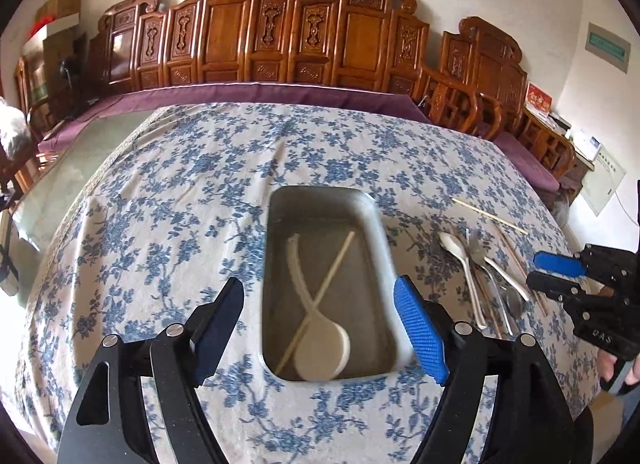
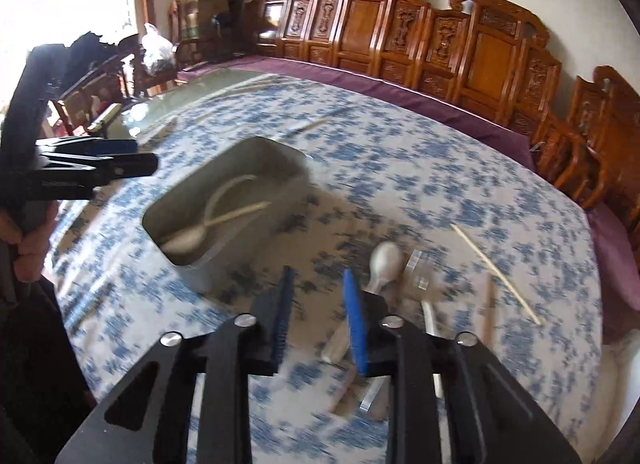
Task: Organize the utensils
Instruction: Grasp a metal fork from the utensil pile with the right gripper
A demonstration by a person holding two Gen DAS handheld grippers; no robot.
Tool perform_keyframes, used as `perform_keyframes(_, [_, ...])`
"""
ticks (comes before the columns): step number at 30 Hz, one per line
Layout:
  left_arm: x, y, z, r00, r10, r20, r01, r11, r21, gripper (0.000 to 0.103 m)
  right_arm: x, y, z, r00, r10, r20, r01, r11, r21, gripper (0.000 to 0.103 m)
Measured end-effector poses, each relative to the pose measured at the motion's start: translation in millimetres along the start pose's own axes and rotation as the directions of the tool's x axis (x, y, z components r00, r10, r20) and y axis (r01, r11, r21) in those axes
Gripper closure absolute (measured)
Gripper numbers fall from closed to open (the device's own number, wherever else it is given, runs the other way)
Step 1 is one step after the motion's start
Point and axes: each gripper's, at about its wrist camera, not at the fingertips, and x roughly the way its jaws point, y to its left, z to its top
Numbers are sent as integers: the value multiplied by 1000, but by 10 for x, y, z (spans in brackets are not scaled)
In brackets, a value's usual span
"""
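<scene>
A metal tray (image 1: 276, 223) sits on the flowered tablecloth, and a white spoon (image 1: 320, 352) lies in it with a pale chopstick (image 1: 332, 264) crossed over it. My left gripper (image 1: 318, 288) hangs open above the tray's near end, its jaws wide and empty. Right of the tray lies a loose pile: a white spoon (image 1: 452, 244), metal spoons (image 1: 516, 300) and chopsticks (image 1: 488, 215). My right gripper (image 2: 318, 272) is open with a narrow, empty gap, between the tray (image 2: 280, 151) and the pile's white spoon (image 2: 384, 260).
Carved wooden chairs (image 1: 360, 43) line the table's far side behind a purple strip of cloth. A bare glass part of the tabletop (image 1: 76, 167) shows at the far left. A hand (image 2: 24, 248) holds the left gripper's handle. Boxes are stacked in the far left corner.
</scene>
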Motion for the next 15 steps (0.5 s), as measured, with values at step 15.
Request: perform_keyframes(15, [58,-624,-223,999,-52,-11,53,996,69,26,517,-491,-392,988,-44,-149,63,990,127,80])
